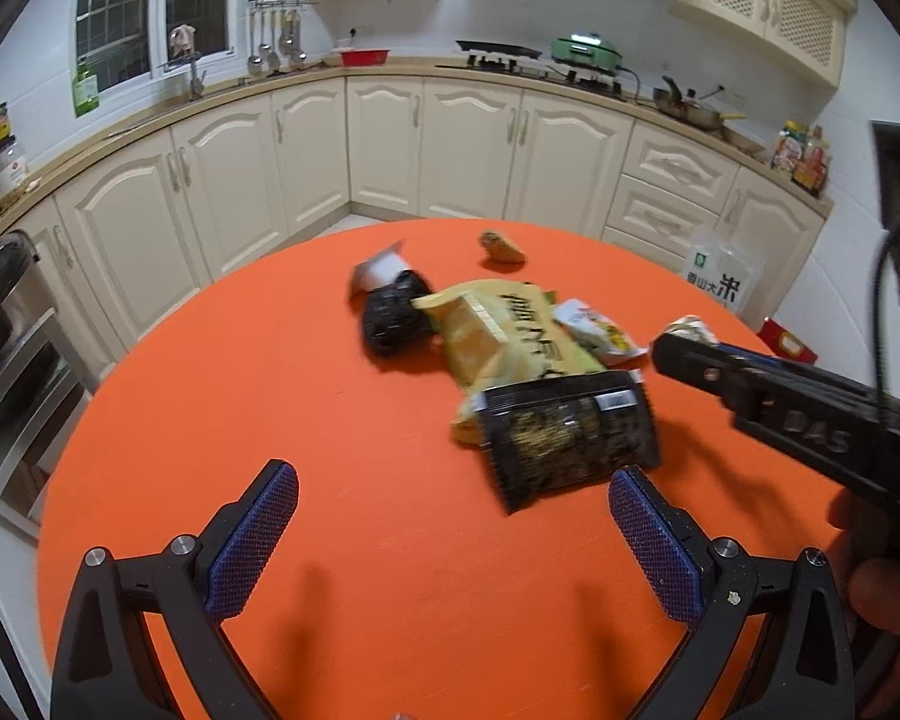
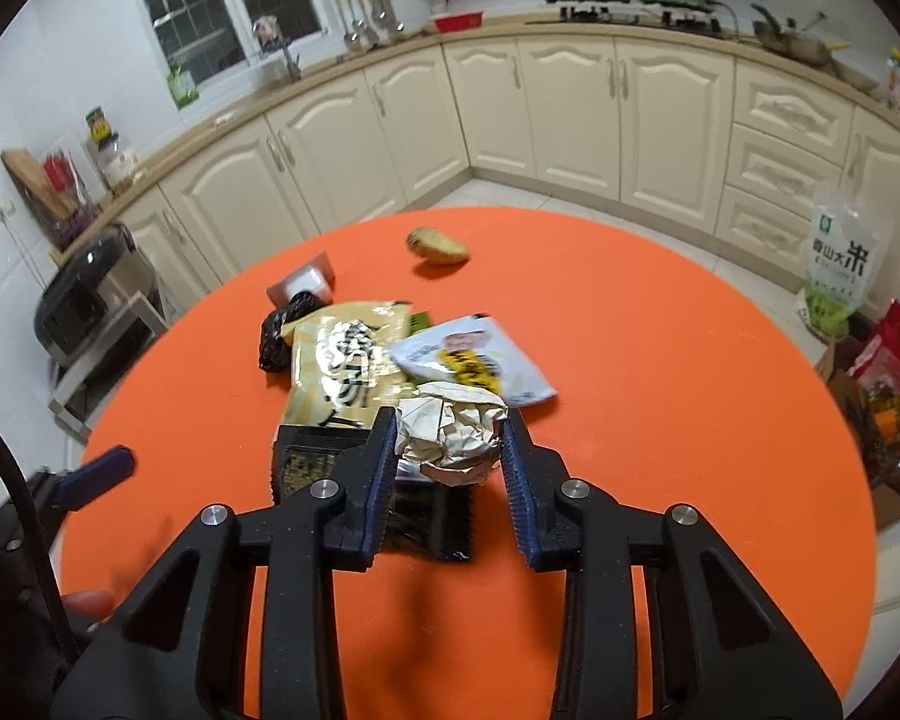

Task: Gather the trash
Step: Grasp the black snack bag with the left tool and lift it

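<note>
Trash lies in a heap on the round orange table (image 1: pixel 270 396). A yellow and black snack bag (image 1: pixel 528 384) is at its middle, with a black wrapper (image 1: pixel 393 318), a white packet (image 1: pixel 594 330) and a brown scrap (image 1: pixel 501 247) around it. My right gripper (image 2: pixel 450 441) is shut on a crumpled paper ball (image 2: pixel 453 435), both blue pads pressing its sides, above the yellow bag (image 2: pixel 348 366). The white packet (image 2: pixel 474 360) lies just behind. In the left wrist view the right gripper (image 1: pixel 669 354) comes in from the right with the paper ball (image 1: pixel 690 329) at its tip. My left gripper (image 1: pixel 453 507) is open, nothing between its fingers, low over the table just before the bag.
Cream kitchen cabinets (image 1: pixel 468 150) run around the room behind the table. A rice bag (image 2: pixel 837 264) and red bags (image 2: pixel 897 348) stand on the floor at the right. A dark appliance on a rack (image 2: pixel 90 294) stands at the left. Bare orange tabletop lies in front of the heap.
</note>
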A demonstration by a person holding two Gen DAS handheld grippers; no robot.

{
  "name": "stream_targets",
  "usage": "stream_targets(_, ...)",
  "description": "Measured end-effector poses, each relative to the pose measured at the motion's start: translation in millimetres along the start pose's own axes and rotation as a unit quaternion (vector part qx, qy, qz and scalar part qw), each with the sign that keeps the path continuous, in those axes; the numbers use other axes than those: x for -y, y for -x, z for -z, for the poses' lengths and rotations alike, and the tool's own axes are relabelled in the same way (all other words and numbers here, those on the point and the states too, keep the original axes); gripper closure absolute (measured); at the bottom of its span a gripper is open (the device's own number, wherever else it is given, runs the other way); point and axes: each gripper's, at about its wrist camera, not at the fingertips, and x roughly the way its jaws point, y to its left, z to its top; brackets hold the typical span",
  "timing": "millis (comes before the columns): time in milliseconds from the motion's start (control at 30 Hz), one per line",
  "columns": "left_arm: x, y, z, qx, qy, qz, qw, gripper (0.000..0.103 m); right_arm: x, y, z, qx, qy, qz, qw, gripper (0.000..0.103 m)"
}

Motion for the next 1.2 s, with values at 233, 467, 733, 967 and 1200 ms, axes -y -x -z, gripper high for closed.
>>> stream_targets(233, 24, -39, -12, -0.028, -0.005, 0.006, 0.9996, 0.001, 30, 15, 6, 0.003, -0.02, 0.007, 1.0, 0.071)
stream_targets(467, 50, -73, -39, -0.047, 0.007, -0.001, 0.9989, 0.001, 46, 14, 10, 0.002, -0.025, 0.012, 1.0, 0.071)
stream_targets(733, 71, -107, -61, -0.04, 0.02, -0.05, 0.9978, 0.027, 65, 12, 13, 0.0, -0.037, 0.007, 0.999, 0.072)
stream_targets(967, 60, -114, -58, -0.026, 0.036, -0.029, 0.9986, 0.053, 70, 18, 21, 0.003, -0.043, 0.003, 0.999, 0.072)
stream_targets(1200, 37, -94, -27, -0.024, 0.033, -0.004, 0.9992, 0.074, 67, 34, 31, 0.008, -0.047, 0.007, 0.999, 0.072)
